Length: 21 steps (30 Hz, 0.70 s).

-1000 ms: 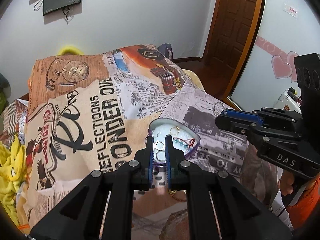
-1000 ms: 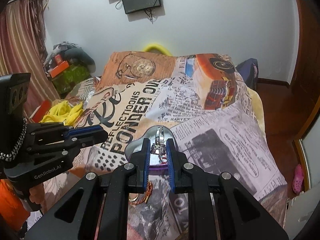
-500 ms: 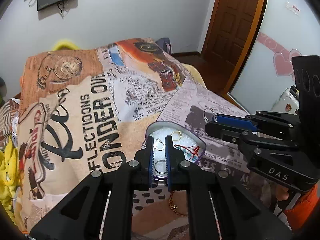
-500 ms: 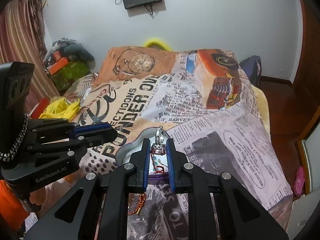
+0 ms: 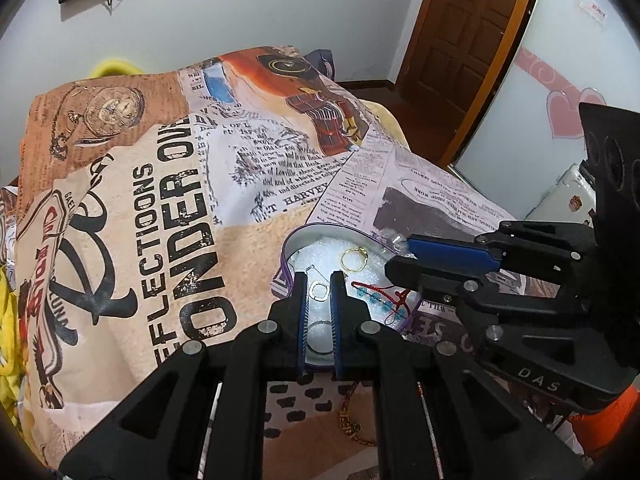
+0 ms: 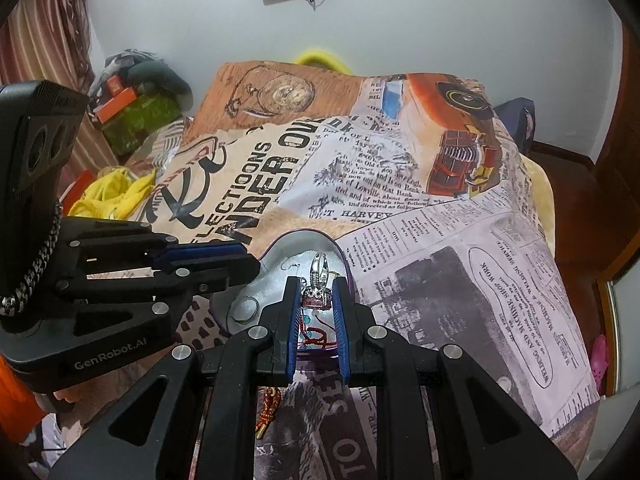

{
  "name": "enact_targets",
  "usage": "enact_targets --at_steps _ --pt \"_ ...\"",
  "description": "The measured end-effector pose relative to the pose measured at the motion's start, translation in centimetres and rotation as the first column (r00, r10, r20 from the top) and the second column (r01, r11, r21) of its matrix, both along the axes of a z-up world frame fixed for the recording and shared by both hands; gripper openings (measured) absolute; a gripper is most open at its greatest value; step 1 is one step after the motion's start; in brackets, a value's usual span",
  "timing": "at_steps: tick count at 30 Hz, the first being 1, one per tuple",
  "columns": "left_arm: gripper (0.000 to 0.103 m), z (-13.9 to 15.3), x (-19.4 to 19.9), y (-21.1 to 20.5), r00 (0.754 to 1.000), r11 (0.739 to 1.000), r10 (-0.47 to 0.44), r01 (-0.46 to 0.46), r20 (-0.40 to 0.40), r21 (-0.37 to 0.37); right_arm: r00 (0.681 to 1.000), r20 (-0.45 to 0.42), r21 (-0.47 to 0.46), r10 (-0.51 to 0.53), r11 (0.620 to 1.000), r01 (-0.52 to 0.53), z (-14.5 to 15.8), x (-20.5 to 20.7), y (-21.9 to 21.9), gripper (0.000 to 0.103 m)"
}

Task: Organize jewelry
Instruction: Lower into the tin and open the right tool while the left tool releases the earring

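My right gripper (image 6: 316, 296) is clamped on a silver ring with a purple stone (image 6: 318, 294), the band sticking up past my fingertips. It hangs just above the heart-shaped tin (image 6: 276, 248), which sits on the bed (image 6: 460, 280) directly ahead of and below both grippers. The step in hand, as I judge it, is setting this ring down on the tin's white padding.

My left gripper (image 5: 319, 292) holds nothing; its fingers stand a little apart over the near part of the tin (image 5: 292, 240). Through that gap I see a small silver earring (image 5: 319, 290) and a plain silver ring (image 5: 318, 326) already lying inside. A gold ring (image 5: 354, 258) lies ahead of my left fingertips and a red cord bracelet with blue beads (image 5: 380, 296) to their right.

To do this well, I should lower the right gripper until the stone nearly touches the padding, over a bare patch between the gold ring and the bracelet, then part the fingers slowly so the ring does not bounce or roll out. I'd keep the left gripper clear of the right. A red-and-gold braided cord (image 6: 269, 408) lies on the bed below my right gripper, outside the tin, so more probably remains.
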<state>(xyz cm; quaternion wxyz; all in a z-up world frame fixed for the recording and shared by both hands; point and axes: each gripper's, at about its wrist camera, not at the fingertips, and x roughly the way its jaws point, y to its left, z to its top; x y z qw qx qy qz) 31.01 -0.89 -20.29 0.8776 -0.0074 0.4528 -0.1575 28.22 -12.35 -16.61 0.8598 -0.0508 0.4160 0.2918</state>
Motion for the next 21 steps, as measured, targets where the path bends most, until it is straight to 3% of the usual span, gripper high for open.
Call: enact_targets --at_steps 21 --pt "0.009 1.1 -0.6 -0.1 1.0 1.0 -0.009 0.009 0.013 0.004 1.0 -0.005 -0.017 0.004 1.0 -0.004 0.4 0.0 0.1 0.016"
